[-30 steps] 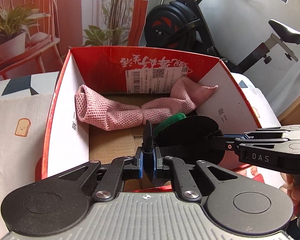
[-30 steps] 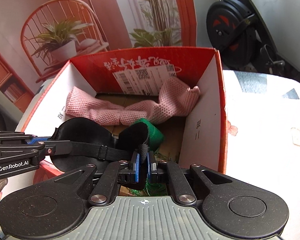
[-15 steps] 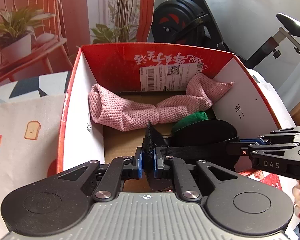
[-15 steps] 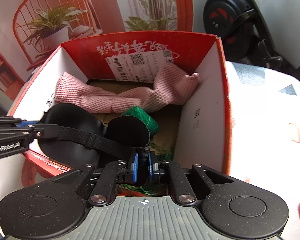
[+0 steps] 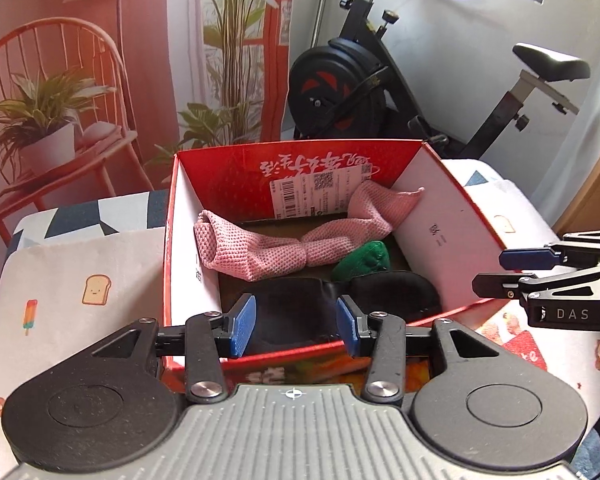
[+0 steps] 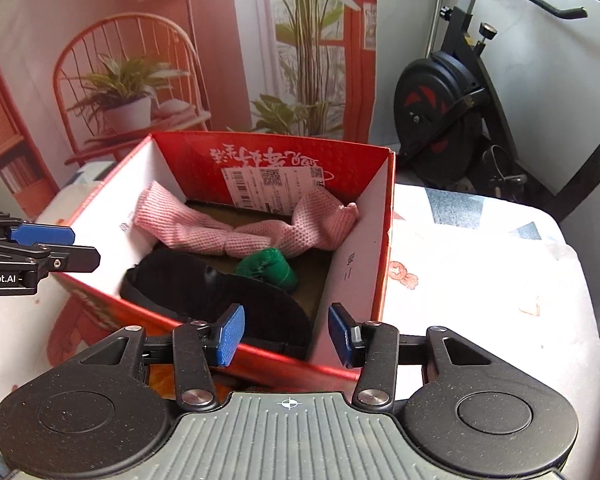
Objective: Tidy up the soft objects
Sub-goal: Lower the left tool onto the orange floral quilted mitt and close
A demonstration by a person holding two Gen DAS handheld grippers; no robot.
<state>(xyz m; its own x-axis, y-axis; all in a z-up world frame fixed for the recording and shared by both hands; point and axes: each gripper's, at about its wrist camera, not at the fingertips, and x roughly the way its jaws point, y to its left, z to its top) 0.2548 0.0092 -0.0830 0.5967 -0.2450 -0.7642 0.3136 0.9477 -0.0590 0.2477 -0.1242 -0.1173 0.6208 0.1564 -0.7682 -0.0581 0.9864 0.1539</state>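
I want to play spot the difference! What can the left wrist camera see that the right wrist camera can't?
Only the left wrist view shows a toast cartoon printed on the white cloth and the black bike saddle. Only the right wrist view shows a wooden bookshelf. Both show the red cardboard box holding the pink knitted cloth, green soft bundle and black eye mask.

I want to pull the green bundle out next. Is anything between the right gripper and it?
Yes: the black eye mask lies in the box between the open right gripper and the green bundle.
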